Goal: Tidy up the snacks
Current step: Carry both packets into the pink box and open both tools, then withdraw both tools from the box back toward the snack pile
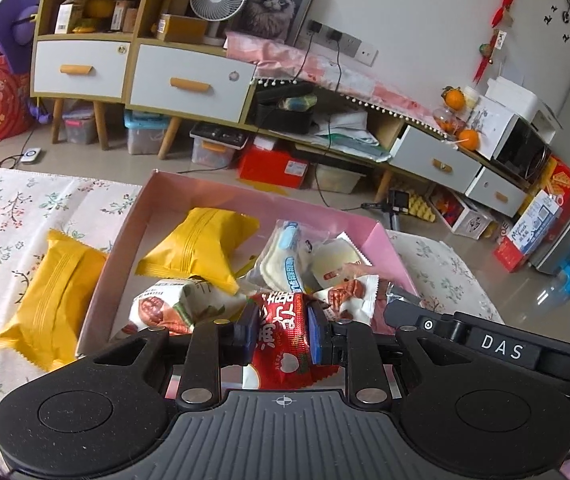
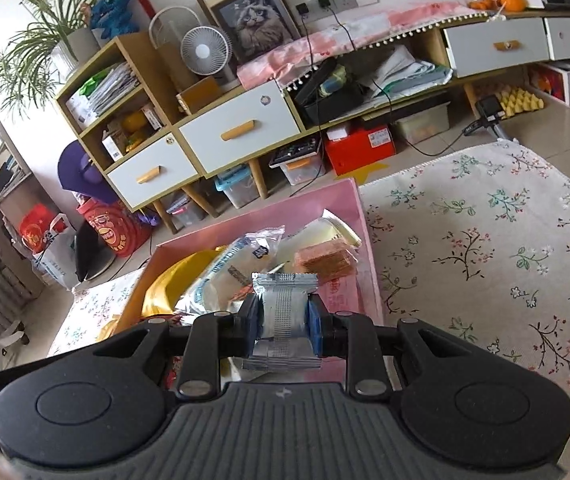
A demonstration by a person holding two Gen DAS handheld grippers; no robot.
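Left gripper (image 1: 281, 334) clamps one red packet (image 1: 281, 344), right gripper (image 2: 283, 326) one silver packet (image 2: 285, 312); two yellow packets (image 1: 201, 248)

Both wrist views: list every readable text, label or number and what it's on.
"DAS": white letters on the right gripper body, seen in the left wrist view.
Red snack packet in the left gripper: large white Chinese characters, partly hidden, not readable.
Blue-and-white packet: print too small.
Silver packet in the right gripper: no print visible.
Floor boxes, bags: blurred.

Two yellow packets (image 1: 51, 300) (image 1: 201, 248), one red packet (image 1: 283, 340), one silver packet (image 2: 285, 312), one pink box (image 1: 125, 248).
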